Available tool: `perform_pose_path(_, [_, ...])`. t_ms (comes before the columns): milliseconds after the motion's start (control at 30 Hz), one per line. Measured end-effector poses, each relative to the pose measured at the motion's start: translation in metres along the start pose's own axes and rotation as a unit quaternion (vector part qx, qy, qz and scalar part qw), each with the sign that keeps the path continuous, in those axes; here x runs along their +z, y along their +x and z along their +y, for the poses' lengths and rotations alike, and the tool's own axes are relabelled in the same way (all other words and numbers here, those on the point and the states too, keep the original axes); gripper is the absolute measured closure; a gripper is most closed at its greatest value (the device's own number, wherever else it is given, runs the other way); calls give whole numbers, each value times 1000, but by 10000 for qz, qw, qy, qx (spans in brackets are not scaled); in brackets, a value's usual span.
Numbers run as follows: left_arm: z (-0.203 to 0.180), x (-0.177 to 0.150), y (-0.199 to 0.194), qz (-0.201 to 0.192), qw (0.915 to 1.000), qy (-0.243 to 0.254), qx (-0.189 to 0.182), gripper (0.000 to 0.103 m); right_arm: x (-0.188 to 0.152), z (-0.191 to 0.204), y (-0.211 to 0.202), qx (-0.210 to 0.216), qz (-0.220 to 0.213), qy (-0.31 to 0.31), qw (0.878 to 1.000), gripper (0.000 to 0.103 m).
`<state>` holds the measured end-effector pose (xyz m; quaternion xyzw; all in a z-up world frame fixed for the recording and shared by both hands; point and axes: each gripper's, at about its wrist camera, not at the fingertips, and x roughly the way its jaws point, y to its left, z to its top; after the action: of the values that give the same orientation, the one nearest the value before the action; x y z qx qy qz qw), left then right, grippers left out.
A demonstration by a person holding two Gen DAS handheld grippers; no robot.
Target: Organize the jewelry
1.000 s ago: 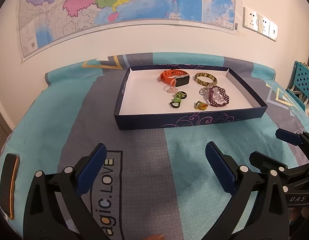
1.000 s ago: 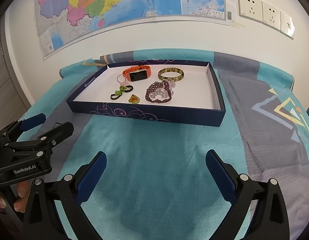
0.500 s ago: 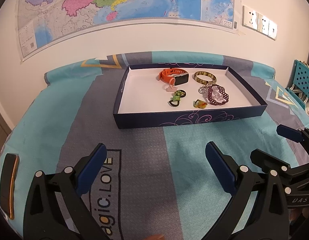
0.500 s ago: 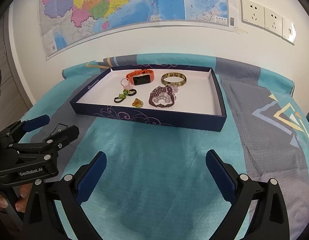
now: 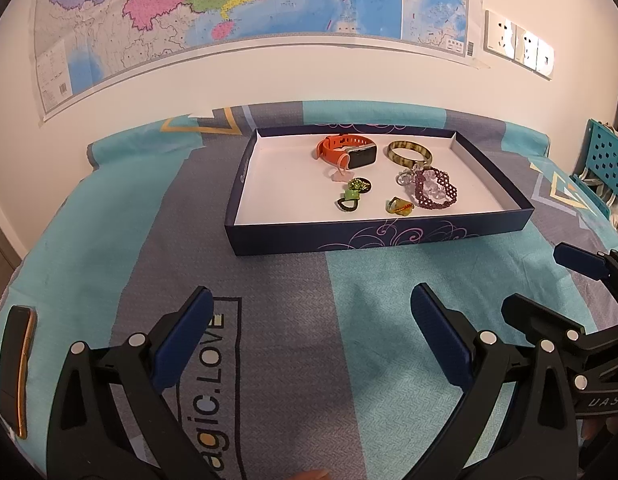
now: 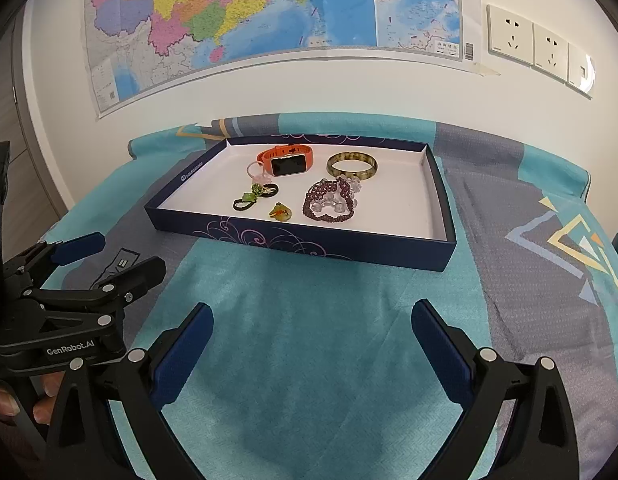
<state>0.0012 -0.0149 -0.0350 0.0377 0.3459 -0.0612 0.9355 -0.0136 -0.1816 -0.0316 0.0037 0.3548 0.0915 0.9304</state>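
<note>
Two sets of tongs, left [image 5: 309, 316] and right [image 6: 311, 332], hover spread wide and empty above a teal-and-grey cloth [image 6: 309, 320] printed "agic.LOVE". "GenRobot.AI" marks the left tool's body. Beyond them a navy tray [image 5: 373, 236] with swirl decoration holds the jewelry: an orange smartwatch [image 5: 347, 152], a mottled bangle [image 5: 409, 154], a purple beaded bracelet [image 5: 435, 190] and small green trinkets [image 5: 351, 196].

A bed covered by a teal-and-grey printed sheet [image 5: 89, 248] is seen. A dark blue tray [image 5: 373, 236] is placed at centre frame; a black-and-orange flat object [image 5: 17, 364] lies at lower left edge.
</note>
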Motion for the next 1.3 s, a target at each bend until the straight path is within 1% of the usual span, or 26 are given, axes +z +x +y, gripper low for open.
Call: perform_pose_path(1300, [-2,-2,-1,-12,10000,17,-3,6,2,2,-3,24,-67,-26,10000,7])
